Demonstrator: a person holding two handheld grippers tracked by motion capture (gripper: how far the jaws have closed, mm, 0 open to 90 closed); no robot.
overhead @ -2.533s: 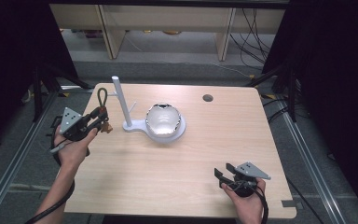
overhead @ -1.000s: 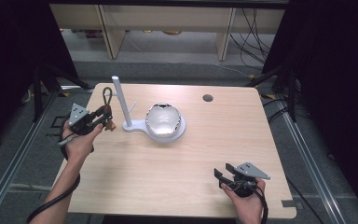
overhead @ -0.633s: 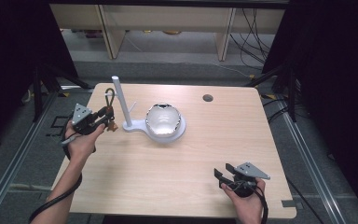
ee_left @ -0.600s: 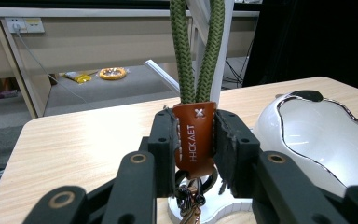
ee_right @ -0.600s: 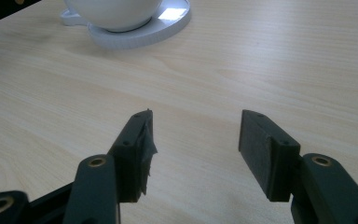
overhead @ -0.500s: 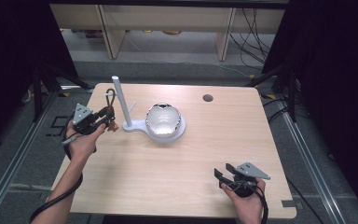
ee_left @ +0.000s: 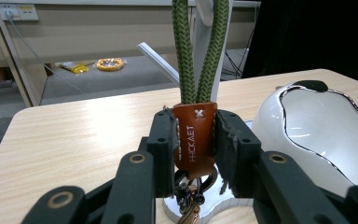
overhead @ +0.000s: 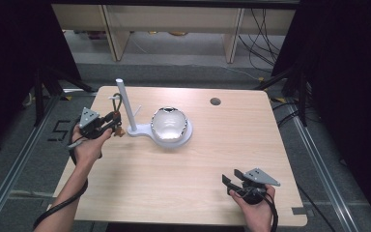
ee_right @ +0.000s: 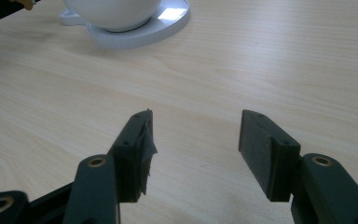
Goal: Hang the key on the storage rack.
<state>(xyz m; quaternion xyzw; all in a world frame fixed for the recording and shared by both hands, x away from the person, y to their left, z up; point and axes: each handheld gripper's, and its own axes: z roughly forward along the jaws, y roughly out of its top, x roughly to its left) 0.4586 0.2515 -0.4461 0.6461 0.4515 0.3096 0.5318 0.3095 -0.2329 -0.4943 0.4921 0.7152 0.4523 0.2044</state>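
**Fingers clamp keychain tab beside white post**

Fingers [ee_left: 161, 149] of the left gripper [ee_left: 194, 144] press from both sides on the brown leather tab [ee_left: 195, 139] of a keychain, holding it upright at centre frame. Green cord loop [ee_left: 198, 51] rises from the tab toward the top edge, in front of the white post [ee_left: 223, 56]. Metal ring and clip hang below the tab, partly hidden. High view: left gripper [overhead: 107, 124] sits left of centre, just beside the post's base [overhead: 140, 130]; glossy white bowl [overhead: 170, 123] lies on that stand to its right. Right gripper [ee_right: 193, 154], lower right of the table [overhead: 174, 179] in the high view, rests with jaws wide apart, nothing between them.
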